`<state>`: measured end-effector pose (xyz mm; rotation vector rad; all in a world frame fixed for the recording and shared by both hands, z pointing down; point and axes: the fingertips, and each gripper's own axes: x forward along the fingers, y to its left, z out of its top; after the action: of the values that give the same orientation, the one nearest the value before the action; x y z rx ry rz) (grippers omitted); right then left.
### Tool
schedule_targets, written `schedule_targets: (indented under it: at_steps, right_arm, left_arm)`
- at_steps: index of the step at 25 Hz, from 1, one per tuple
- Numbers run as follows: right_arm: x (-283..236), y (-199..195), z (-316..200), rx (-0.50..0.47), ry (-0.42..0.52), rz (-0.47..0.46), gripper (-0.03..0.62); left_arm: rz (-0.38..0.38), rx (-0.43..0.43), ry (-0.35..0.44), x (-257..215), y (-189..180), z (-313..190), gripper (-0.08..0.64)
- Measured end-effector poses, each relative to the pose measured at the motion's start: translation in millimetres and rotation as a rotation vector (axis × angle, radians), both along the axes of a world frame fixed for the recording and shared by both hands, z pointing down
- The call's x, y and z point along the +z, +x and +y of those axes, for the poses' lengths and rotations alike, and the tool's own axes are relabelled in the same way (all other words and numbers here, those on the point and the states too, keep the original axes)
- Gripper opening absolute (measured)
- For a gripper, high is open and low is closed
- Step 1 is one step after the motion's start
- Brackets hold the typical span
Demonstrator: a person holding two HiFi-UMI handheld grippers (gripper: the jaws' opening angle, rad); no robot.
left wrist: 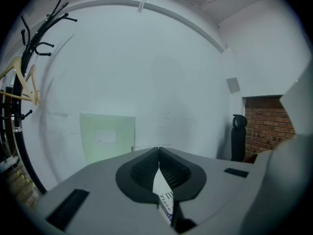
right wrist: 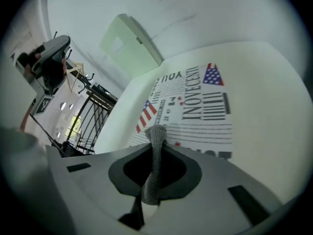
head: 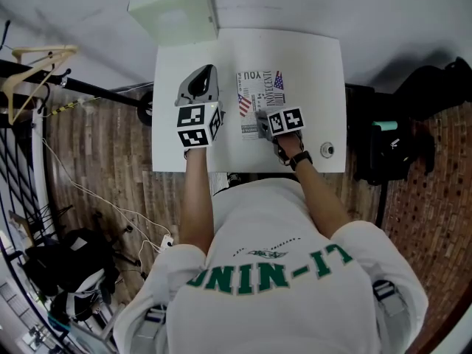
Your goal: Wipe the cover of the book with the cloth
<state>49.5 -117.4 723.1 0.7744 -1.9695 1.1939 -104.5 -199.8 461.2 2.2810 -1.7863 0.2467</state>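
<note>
A book (head: 259,98) with a white cover, black print and flag pictures lies flat in the middle of the white table (head: 318,72). My right gripper (head: 263,122) sits low over the book's near edge, shut on a grey knitted cloth (right wrist: 153,170). The cloth's top end pokes out past the gripper (right wrist: 156,131) just above the cover (right wrist: 200,106). My left gripper (head: 200,85) is held left of the book and tilted up toward the wall. In the left gripper view it (left wrist: 159,152) is shut at the tips, with a white printed slip (left wrist: 164,194) wedged between the pads.
A pale green flat box (head: 177,12) leans on the wall at the table's far left corner. A small round object (head: 327,150) sits near the table's front right edge. A rack with a wooden hanger (head: 35,59) stands at left, dark bags (head: 398,150) at right.
</note>
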Motion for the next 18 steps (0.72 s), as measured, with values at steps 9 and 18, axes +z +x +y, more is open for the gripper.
schedule_targets:
  at_steps: [9, 18]
  right_arm:
    - [-2.9, 92.0, -17.3, 0.178, 0.044, 0.097, 0.033]
    - [-4.0, 90.2, -16.5, 0.165, 0.046, 0.143, 0.034]
  left_arm:
    - [0.010, 0.056, 0.009, -2.0, 21.9, -10.5, 0.015]
    - [0.019, 0.056, 0.015, -3.0, 21.1, -9.6, 0.015]
